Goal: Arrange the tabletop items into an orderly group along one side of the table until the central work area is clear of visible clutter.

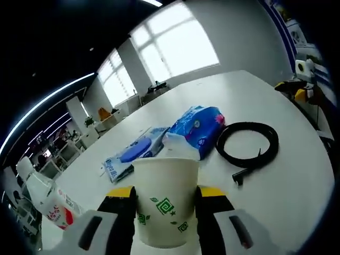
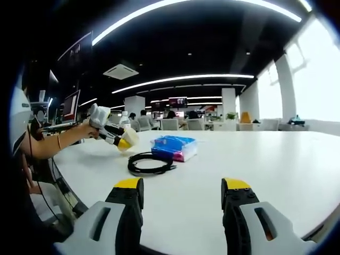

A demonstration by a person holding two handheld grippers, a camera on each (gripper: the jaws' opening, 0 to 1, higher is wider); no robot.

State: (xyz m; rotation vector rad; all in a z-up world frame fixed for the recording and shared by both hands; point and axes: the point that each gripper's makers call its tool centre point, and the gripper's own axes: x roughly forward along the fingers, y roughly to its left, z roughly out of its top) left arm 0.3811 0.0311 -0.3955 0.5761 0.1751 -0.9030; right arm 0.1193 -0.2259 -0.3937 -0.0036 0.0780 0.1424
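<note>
While the left gripper (image 1: 166,204) pinches a paper cup (image 1: 165,201) w/ contents hidden, above the table (image 1: 297,186) near the blue tissue pack (image 1: 197,129), the right gripper (image 2: 181,192) hangs spread, nothing btwn jaws.

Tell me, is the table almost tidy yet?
Not yet. The left tongs are holding a paper cup right now. The black cable, the blue tissue pack and the flat wipes pack still lie about the table. The right tongs are open, holding nothing.
</note>
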